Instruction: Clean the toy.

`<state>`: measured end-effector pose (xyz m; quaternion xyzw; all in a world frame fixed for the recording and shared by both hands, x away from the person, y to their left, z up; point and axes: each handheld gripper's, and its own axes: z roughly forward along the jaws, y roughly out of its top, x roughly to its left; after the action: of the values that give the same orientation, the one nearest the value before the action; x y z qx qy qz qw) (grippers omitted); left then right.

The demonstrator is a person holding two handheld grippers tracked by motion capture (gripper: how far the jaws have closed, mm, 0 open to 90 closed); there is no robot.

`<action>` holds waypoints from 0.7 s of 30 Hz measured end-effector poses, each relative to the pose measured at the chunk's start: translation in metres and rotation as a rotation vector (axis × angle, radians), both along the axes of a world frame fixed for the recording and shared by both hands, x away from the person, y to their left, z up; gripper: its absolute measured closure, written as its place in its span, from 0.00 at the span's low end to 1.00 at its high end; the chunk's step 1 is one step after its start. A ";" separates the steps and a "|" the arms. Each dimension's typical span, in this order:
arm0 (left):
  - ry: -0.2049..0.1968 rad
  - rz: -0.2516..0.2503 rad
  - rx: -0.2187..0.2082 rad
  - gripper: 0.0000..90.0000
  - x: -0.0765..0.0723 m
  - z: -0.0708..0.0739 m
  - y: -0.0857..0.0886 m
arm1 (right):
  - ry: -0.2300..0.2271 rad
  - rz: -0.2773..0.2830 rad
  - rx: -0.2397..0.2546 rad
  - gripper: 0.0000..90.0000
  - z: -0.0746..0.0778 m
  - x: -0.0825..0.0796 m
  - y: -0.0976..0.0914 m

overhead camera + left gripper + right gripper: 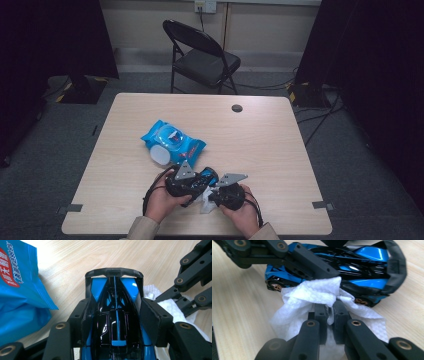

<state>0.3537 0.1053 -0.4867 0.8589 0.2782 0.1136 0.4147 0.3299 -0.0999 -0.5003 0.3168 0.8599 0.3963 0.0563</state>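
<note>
A blue and black toy car (116,315) sits between the pads of my left gripper (117,312), which is shut on its two sides. From above, the car (208,175) is at the table's near middle, with the left gripper (201,180) coming from the left. My right gripper (331,312) is shut on a white wipe (312,295). The wipe lies bunched against the side of the car (362,267), below the left gripper's finger (312,265). In the high view the right gripper (216,193) meets the car from the right, the wipe (206,205) hanging under it.
A blue pack of wet wipes (172,142) lies on the wooden table (275,150) just behind and left of the grippers; its corner (20,295) is close to the car. A cable hole (237,108) is near the far edge. A black folding chair (202,55) stands beyond.
</note>
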 end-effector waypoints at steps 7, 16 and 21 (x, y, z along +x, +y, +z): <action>-0.001 -0.001 -0.001 0.48 0.000 0.000 0.000 | -0.001 0.057 0.009 0.94 -0.001 -0.009 0.017; 0.005 0.001 -0.008 0.49 0.000 0.000 0.000 | 0.006 0.071 0.008 0.94 0.000 -0.013 0.025; 0.003 0.001 -0.005 0.49 0.000 0.000 0.000 | -0.008 0.070 0.004 0.94 0.000 -0.017 0.028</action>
<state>0.3538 0.1058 -0.4868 0.8579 0.2795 0.1116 0.4164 0.3132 -0.0722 -0.5005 0.2850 0.8695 0.4010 0.0453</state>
